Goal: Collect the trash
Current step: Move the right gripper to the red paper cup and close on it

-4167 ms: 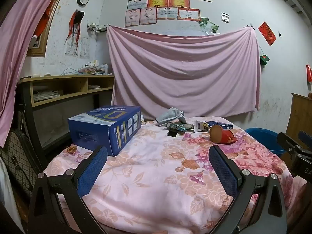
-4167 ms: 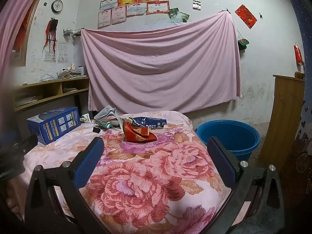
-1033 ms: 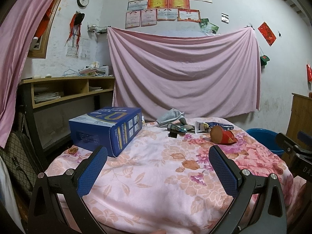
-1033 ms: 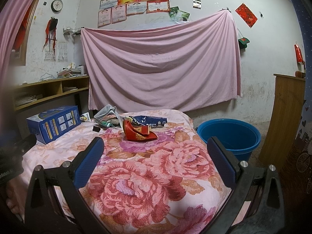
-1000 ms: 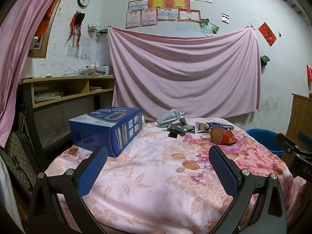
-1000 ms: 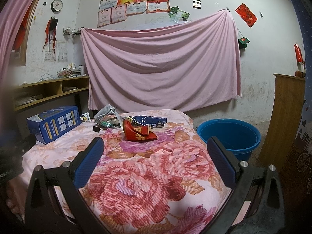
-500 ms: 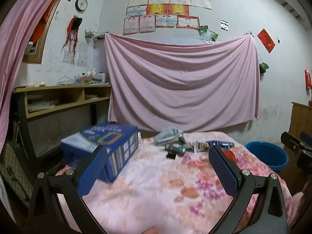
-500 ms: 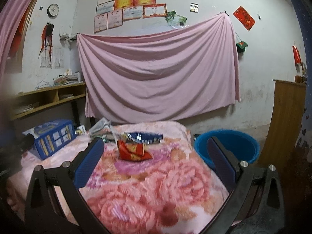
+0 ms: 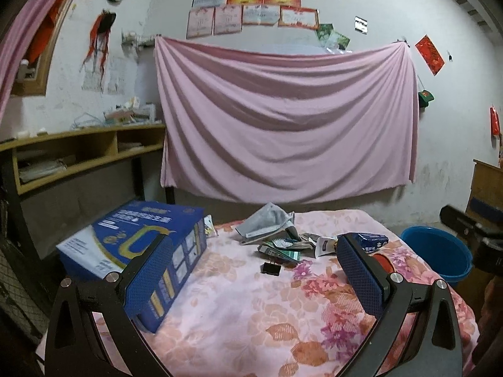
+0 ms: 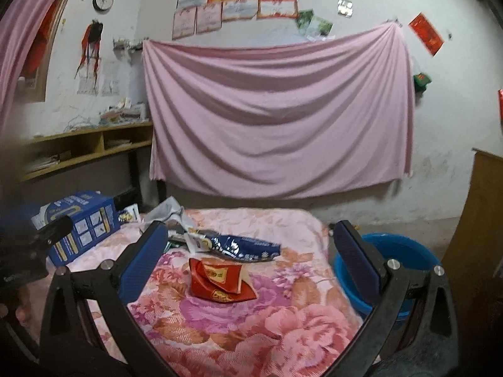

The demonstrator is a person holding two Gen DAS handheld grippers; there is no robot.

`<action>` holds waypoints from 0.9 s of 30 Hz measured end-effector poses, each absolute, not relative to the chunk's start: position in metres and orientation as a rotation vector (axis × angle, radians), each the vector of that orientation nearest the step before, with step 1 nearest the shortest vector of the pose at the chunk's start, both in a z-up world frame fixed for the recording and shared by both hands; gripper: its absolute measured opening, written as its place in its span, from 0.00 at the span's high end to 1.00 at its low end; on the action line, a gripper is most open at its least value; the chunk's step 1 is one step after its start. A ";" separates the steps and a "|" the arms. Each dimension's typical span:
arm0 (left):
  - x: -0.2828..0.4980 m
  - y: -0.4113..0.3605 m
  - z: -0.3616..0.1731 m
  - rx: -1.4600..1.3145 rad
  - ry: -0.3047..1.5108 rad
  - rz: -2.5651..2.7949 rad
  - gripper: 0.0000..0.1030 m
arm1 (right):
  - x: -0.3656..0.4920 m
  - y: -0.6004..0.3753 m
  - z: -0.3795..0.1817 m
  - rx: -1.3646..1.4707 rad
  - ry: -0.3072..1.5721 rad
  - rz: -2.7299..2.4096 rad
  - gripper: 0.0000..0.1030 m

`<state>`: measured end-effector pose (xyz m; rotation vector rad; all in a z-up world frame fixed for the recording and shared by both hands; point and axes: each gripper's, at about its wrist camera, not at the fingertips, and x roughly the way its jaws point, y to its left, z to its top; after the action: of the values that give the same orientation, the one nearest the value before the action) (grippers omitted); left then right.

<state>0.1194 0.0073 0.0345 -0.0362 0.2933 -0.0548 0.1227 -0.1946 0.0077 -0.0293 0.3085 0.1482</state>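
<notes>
Ahead, red wrapper point(image 10: 220, 282) lies flat, long axis crosswise; both grippers' jaws gape empty.

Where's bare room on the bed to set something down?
Free: the floral bedspread between blue box and red packet, nearer than the black clip. Also the near edge in front of the red packet. Crowded: far end, around the grey cloth and dark blue wrapper.
</notes>
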 end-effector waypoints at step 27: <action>0.238 -0.002 -0.023 -0.004 0.795 -0.170 0.46 | 0.229 -0.166 -0.058 -0.001 0.830 0.343 0.00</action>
<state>0.2383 -0.0020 -0.0226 -0.0036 0.7950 -0.1703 0.2289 -0.1664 -0.0582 -0.0013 0.8304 0.3432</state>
